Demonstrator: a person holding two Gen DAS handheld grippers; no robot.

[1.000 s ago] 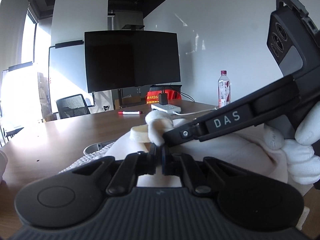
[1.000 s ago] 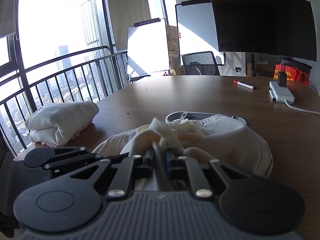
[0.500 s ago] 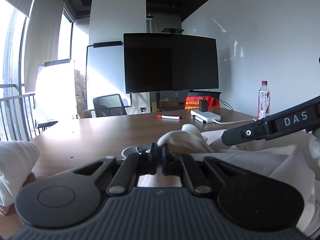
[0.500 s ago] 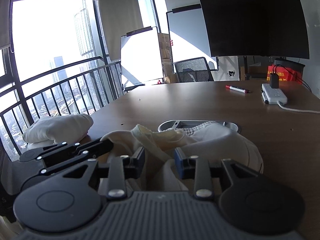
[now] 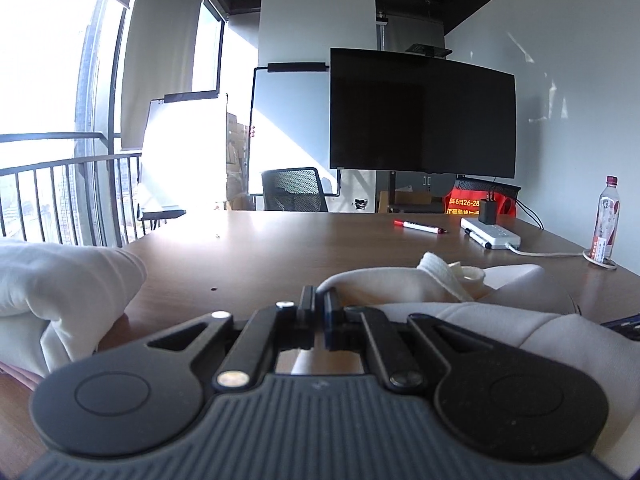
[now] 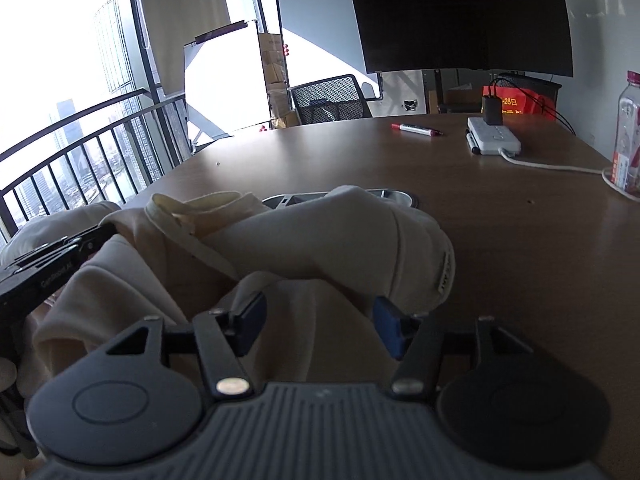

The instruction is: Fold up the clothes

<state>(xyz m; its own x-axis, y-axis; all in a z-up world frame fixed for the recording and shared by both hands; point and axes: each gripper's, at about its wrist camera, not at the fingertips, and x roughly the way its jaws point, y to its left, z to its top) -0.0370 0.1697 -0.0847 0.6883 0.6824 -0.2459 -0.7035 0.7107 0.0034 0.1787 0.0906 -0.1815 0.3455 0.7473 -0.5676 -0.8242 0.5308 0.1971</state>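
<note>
The right gripper [image 6: 318, 322] hangs over the near part of a cream garment [image 6: 320, 240], its blue-padded jaws opening with cloth between them but not pinched. The garment lies bunched on the table [image 6: 520, 240], covering part of a grey hatch [image 6: 396, 197]. The left gripper [image 6: 102, 234] meets the garment's left edge; whether it grips cannot be told here. Beyond the garment lie a marker [image 6: 416, 129] and a power strip [image 6: 494, 141]; a bottle [image 6: 628, 132] stands right of the strip.
</note>
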